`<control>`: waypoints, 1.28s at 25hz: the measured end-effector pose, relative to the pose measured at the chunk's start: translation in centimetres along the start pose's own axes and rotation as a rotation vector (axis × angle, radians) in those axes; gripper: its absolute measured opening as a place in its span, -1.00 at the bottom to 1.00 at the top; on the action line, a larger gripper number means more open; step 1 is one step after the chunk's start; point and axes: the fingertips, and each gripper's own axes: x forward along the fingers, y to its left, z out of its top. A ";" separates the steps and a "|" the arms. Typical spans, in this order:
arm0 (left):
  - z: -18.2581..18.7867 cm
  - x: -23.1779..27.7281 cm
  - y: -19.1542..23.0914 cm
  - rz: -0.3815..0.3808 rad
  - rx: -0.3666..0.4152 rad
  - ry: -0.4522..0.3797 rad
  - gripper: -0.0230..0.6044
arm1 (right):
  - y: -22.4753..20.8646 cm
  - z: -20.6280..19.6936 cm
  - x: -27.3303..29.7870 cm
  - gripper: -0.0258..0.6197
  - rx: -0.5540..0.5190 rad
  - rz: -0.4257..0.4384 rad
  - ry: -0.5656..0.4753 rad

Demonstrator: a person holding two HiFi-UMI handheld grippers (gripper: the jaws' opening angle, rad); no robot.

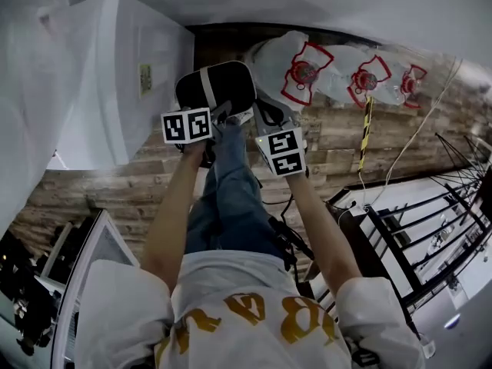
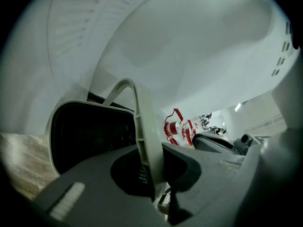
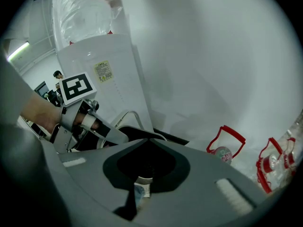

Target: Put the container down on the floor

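Note:
The container (image 1: pixel 216 85) is a black bin with a white rim and a thin white handle, held above the wooden floor (image 1: pixel 338 141) just past my knees. My left gripper (image 1: pixel 206 118) is at its near left edge. In the left gripper view the jaws (image 2: pixel 149 174) are shut on the white handle (image 2: pixel 142 131), with the bin's dark opening (image 2: pixel 90 136) to the left. My right gripper (image 1: pixel 265 120) is at the near right edge. In the right gripper view its jaws (image 3: pixel 142 179) are closed on a white bit of the rim, and the left gripper (image 3: pixel 80 119) shows beyond.
A white water dispenser (image 1: pixel 123 75) stands to the left, with a clear bottle (image 3: pixel 90 13) on top. Big water bottles with red handles (image 1: pixel 304 71) lie along the white wall. A black metal rack (image 1: pixel 430 237) is at the right. A yellow-black strip (image 1: pixel 367 133) lies on the floor.

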 end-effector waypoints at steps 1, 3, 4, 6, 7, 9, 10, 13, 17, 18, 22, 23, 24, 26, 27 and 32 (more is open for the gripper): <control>-0.1 0.3 0.6 0.009 0.000 0.004 -0.84 | -0.1 -0.4 0.4 -0.83 0.002 0.003 0.006; -0.2 0.9 1.5 0.025 0.000 0.011 -0.85 | -0.2 -1.1 1.2 -0.83 0.005 0.008 0.017; -0.2 1.2 1.9 0.031 -0.001 0.012 -0.85 | -0.3 -1.5 1.6 -0.83 0.005 0.011 0.022; -0.3 1.9 2.7 0.041 -0.004 0.011 -0.85 | -0.5 -2.3 2.3 -0.83 0.007 0.014 0.031; -0.3 2.2 3.2 0.046 -0.006 0.011 -0.85 | -0.6 -2.7 2.7 -0.83 0.009 0.016 0.036; -0.3 3.0 4.5 0.062 -0.016 0.011 -0.85 | -0.7 -3.4 3.5 -0.83 0.014 0.024 0.048; -0.3 3.2 5.3 0.074 -0.025 0.010 -0.85 | -0.7 -3.7 3.9 -0.83 0.017 0.030 0.055; -0.2 4.0 7.5 0.108 -0.048 0.001 -0.86 | -0.7 -4.5 4.9 -0.83 0.014 0.042 0.068; -0.7 5.4 9.2 0.142 -0.025 0.017 -0.87 | -0.9 -5.5 6.1 -0.83 0.002 0.056 0.079; -1.0 5.7 9.6 0.153 -0.012 0.027 -0.87 | -0.9 -5.7 6.5 -0.83 0.001 0.059 0.082; -1.8 7.1 11.4 0.196 0.033 0.070 -0.87 | -1.3 -6.8 7.9 -0.83 0.014 0.067 0.096; -1.9 7.5 11.8 0.203 0.039 0.075 -0.87 | -1.4 -7.0 8.3 -0.83 0.016 0.068 0.099; -2.0 7.8 12.2 0.208 0.044 0.079 -0.87 | -1.4 -7.3 8.7 -0.83 0.016 0.070 0.103; -2.2 8.4 13.0 0.216 0.049 0.079 -0.87 | -1.3 -7.9 9.4 -0.83 0.007 0.073 0.114; -2.3 8.7 13.5 0.219 0.049 0.077 -0.87 | -1.3 -8.3 9.7 -0.83 -0.001 0.076 0.121; -2.6 10.1 15.4 0.241 0.030 0.054 -0.87 | -1.4 -10.3 10.7 -0.83 -0.012 0.076 0.146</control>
